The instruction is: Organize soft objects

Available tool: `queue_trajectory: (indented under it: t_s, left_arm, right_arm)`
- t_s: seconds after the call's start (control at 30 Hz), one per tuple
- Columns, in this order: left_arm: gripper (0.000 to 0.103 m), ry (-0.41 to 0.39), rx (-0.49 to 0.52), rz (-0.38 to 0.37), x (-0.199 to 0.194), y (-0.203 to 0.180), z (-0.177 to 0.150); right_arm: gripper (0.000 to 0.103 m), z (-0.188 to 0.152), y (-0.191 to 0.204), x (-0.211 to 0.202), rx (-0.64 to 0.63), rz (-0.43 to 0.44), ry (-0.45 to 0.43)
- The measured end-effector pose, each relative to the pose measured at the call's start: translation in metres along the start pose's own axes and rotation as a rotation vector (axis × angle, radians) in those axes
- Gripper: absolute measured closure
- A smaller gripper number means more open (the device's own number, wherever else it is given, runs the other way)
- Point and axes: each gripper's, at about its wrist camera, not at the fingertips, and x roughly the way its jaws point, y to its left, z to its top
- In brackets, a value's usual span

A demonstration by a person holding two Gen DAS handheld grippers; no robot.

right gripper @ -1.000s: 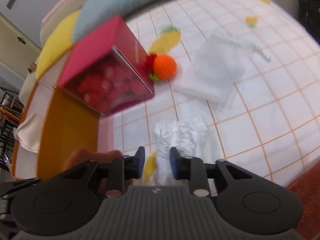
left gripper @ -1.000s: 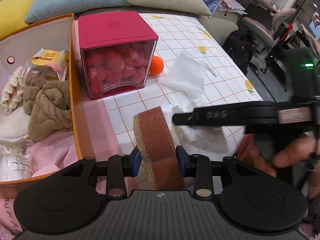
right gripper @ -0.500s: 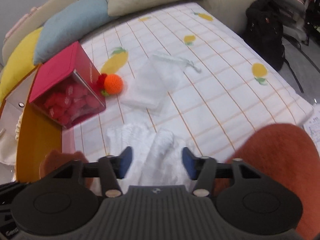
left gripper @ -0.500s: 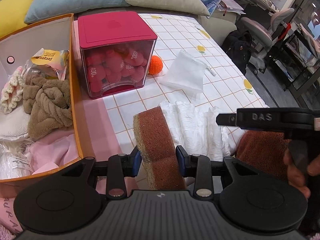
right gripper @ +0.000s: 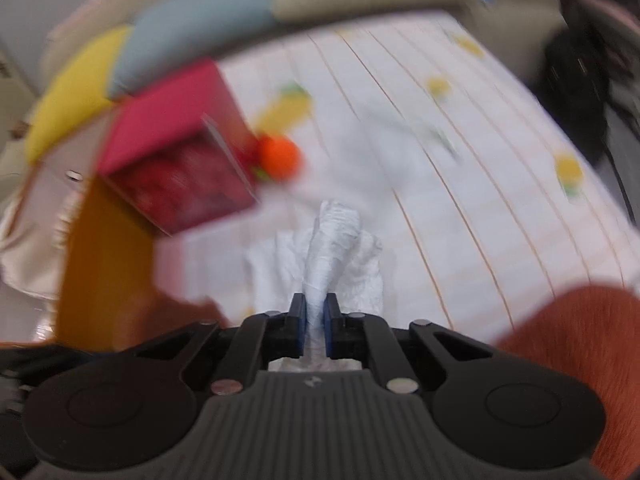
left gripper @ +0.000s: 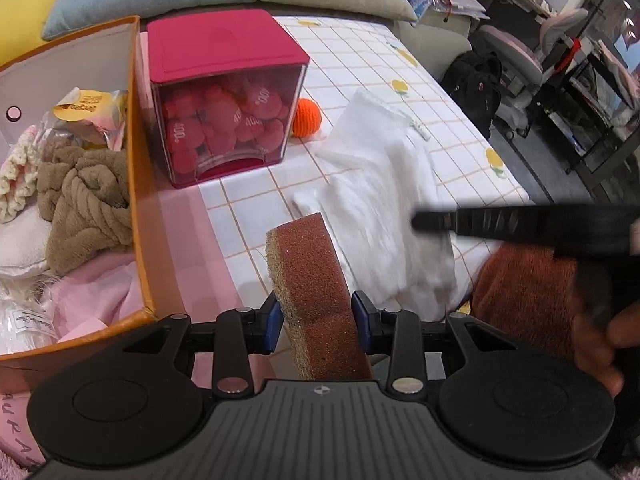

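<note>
**Both hand-held grippers loaded for the box**

The left hand-held gripper [left gripper: 317, 316] clamps the brown sponge [left gripper: 316, 284] upright, beside the orange storage box [left gripper: 136, 184]. The right hand-held gripper [right gripper: 315, 322], jaws just closing, pinches the white cloth [right gripper: 332, 240] off the table [left gripper: 360, 64]. Beyond sits the orange crochet ball [left gripper: 306, 117].

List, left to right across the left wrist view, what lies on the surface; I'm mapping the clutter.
Orange open storage box → clear cube container with crimson lid → small orange crocheted ball → white fluffy cloth → rust-brown plush fabric.
</note>
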Motion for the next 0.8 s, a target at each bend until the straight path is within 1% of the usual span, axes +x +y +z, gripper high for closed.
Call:
queue_trajectory:
  t_s: [0.07,0.17,0.27,0.4,0.5,0.57,0.7,0.77,0.8]
  left_arm:
    - [0.062,0.006,0.003,-0.002,0.002,-0.001,0.0]
    - [0.062,0.012,0.002,0.004,0.003,0.0,0.0]
    - [0.062,0.024,-0.008,0.023,0.002,0.003,-0.001]
    - [0.065,0.01,-0.021,0.025,-0.005,0.004,0.0]
    - [0.065,-0.009,-0.022,0.012,-0.007,0.003,0.002]
    - [0.065,0.003,-0.006,0.01,-0.002,0.0,0.003]
    - [0.067,0.017,0.008,0.009,0.012,-0.004,0.004]
    - [0.068,0.026,0.0,-0.001,0.018,-0.003,0.005]
    - [0.068,0.032,-0.005,-0.009,0.02,-0.002,0.005]
  right_arm:
    - [0.097,0.007,0.01,-0.001,-0.031,0.052,-0.019]
    - [0.097,0.012,0.017,0.015,-0.034,0.132,0.014]
    - [0.097,0.013,0.018,0.043,-0.006,0.153,0.083]
    - [0.097,0.006,0.012,0.076,0.018,0.156,0.179]
    - [0.097,0.006,0.003,0.083,0.056,0.166,0.201]
    - [0.097,0.006,-0.003,0.082,0.09,0.178,0.208]
    - [0.089,0.006,-0.013,0.081,0.175,0.222,0.215]
    - [0.086,0.007,-0.015,0.079,0.184,0.231,0.213]
    - [0.08,0.006,-0.013,0.077,0.179,0.227,0.205]
